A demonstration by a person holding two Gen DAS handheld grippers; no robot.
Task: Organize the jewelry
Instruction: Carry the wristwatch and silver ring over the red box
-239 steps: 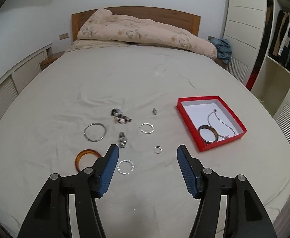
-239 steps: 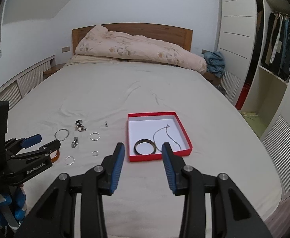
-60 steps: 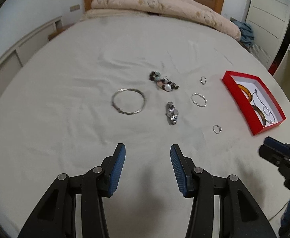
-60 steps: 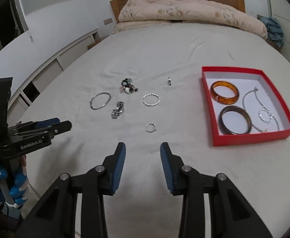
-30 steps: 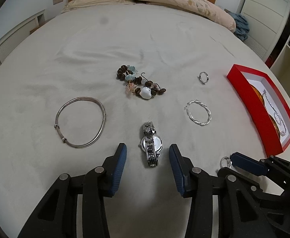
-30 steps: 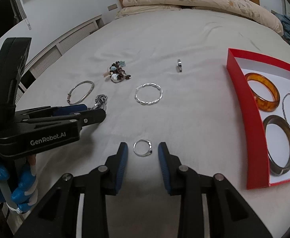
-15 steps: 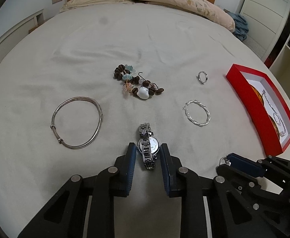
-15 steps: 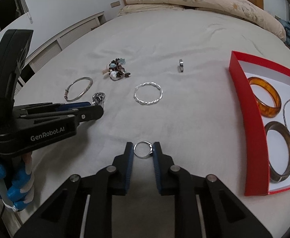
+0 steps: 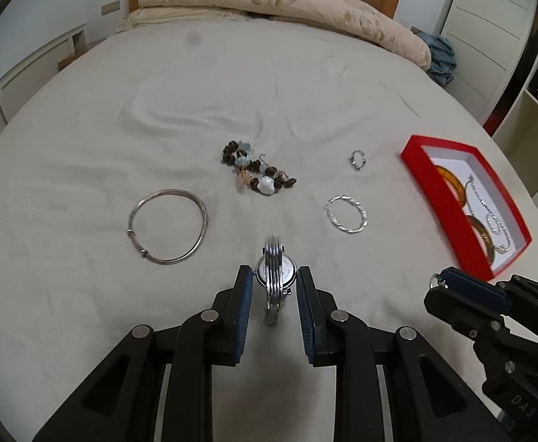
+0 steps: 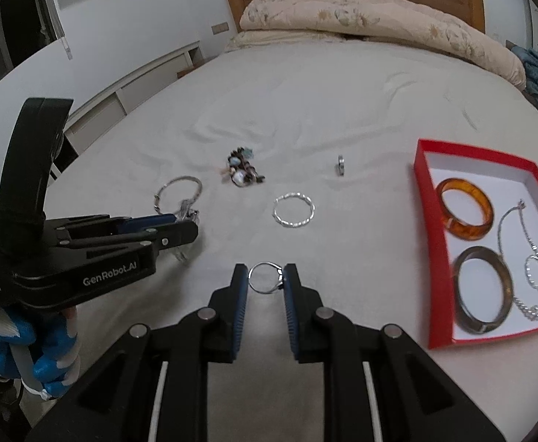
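Observation:
My left gripper (image 9: pixel 274 280) is shut on a silver wristwatch (image 9: pixel 275 270), lifted just off the bed; its strap hangs between the blue pads. My right gripper (image 10: pixel 266 276) is shut on a small silver ring (image 10: pixel 265 277), also raised off the sheet. In the right wrist view the left gripper (image 10: pixel 186 223) shows at the left with the watch (image 10: pixel 186 211) at its tip. A red box (image 10: pixel 431 243) at the right holds an amber bangle (image 10: pixel 466 208), a dark bangle (image 10: pixel 484 289) and a silver chain (image 10: pixel 536 269).
On the grey sheet lie a large silver bangle (image 9: pixel 169 226), a beaded bracelet (image 9: pixel 259 175), a twisted silver bracelet (image 9: pixel 345 214) and a small ring (image 9: pixel 358 158). A beige duvet (image 9: pixel 280 3) is piled at the headboard. A person's blue-gloved hand (image 10: pixel 44 353) holds the left gripper.
Both grippers closed from open, the left on the watch and the right on the ring, and both have lifted their pieces a little off the bed.

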